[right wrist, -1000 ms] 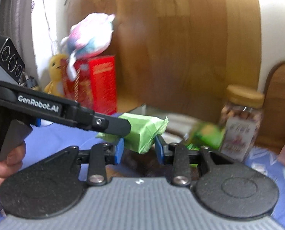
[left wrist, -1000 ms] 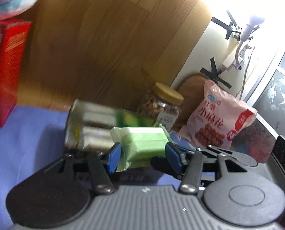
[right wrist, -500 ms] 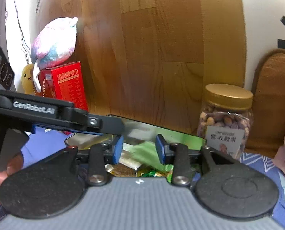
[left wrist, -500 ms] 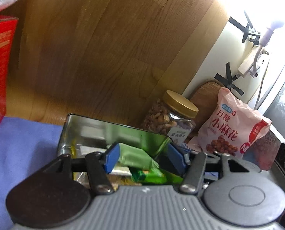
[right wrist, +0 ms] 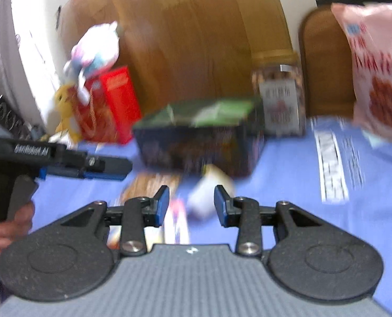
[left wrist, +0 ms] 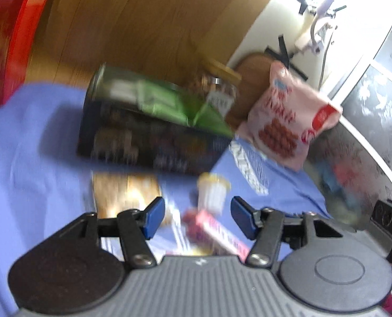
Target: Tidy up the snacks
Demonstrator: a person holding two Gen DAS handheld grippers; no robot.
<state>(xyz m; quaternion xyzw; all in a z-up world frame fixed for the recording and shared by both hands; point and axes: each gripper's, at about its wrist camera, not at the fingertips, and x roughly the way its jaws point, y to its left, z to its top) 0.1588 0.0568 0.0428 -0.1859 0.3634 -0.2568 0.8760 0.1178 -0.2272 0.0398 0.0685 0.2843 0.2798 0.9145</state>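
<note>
inside dark tin (left wrist: 153,148), seemingly green packets (left wrist: 164,100).

Both fisheye cameras are riding on the handheld grippers, looking forward and slightly down along their fingers across the blue cloth (left wrist: 32,142), toward the wooden panel (right wrist: 196,39) at its far edge. Both are sitting close and low, sharing the dark tin (left wrist: 148,145) (right wrist: 203,142), nut jar (left wrist: 219,89) (right wrist: 280,97) and pink bag (left wrist: 288,121) (right wrist: 378,74). The right view is also catching the left gripper (right wrist: 100,169) at its left edge.
</note>
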